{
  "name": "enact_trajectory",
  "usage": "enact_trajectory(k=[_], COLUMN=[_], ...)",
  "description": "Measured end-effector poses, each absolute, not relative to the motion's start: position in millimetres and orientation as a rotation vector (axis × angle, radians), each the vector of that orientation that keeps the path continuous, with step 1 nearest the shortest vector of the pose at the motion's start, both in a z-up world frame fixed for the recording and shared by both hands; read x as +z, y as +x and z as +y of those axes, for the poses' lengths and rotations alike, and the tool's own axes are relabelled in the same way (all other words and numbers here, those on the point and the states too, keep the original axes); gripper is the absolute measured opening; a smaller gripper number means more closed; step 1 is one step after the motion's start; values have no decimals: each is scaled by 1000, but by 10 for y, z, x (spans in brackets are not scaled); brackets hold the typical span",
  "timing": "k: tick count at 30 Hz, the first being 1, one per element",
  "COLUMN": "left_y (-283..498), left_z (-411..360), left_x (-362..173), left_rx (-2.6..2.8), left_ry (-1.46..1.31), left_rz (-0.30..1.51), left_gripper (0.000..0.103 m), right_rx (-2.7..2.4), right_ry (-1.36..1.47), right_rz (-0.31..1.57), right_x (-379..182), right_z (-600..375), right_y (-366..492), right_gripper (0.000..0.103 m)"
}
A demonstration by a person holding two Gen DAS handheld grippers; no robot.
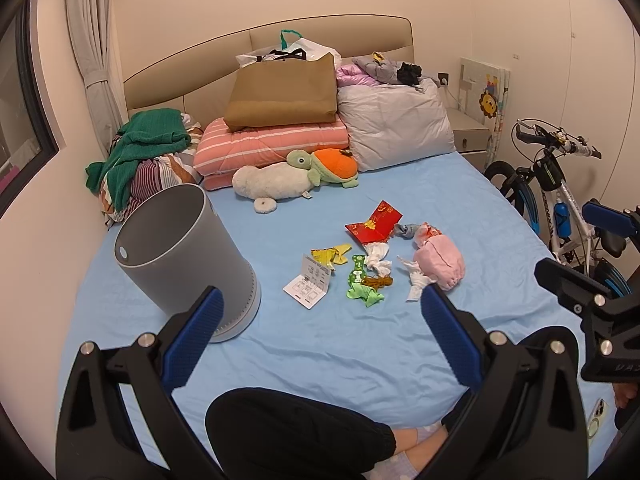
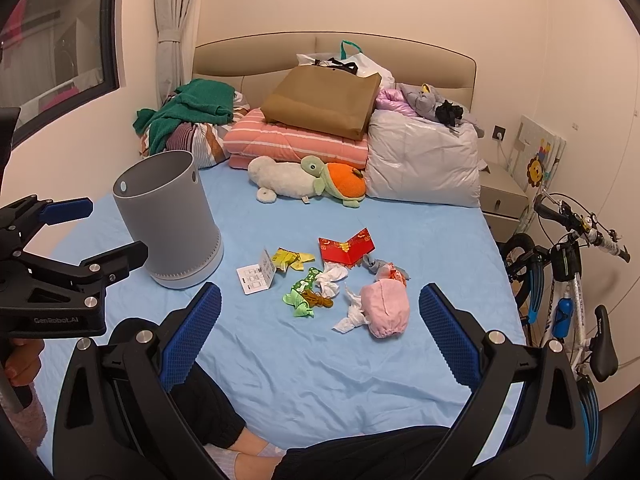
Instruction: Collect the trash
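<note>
Both grippers are hovering spread wide and empty above a blue bedsheet, the left gripper pointing between a grey bin and the litter, the right gripper aiming just short of it. The trash is lying in a loose cluster mid-bed, right of the upright bin: a red envelope, crumpled white tissues, a green wrapper, a yellow wrapper, a folded leaflet and a pink bundle. All of it is looking light, soft and crushable; the tissues and wrappers should pinch easily at their bunched middles, while the flat leaflet likely needs lifting by its raised fold.
</note>
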State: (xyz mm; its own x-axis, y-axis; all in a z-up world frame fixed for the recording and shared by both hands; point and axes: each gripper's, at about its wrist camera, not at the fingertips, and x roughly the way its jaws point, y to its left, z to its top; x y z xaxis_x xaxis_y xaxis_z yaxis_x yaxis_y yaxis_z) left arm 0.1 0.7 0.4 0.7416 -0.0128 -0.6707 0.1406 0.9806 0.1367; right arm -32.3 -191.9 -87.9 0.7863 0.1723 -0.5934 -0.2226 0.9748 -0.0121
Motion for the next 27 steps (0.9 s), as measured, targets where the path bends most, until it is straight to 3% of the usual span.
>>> enact_trajectory(k=[27], left_y=[2], left_z=[10], left_x=[4], left_rx=[-87], left_ry=[179], left_rz=[733], left_gripper=[99], right_rx=[214], right_ry=[-83], right_rz=[629], right_x=[-873], right_z=[-1911], right_y=[-354], right_gripper=[96])
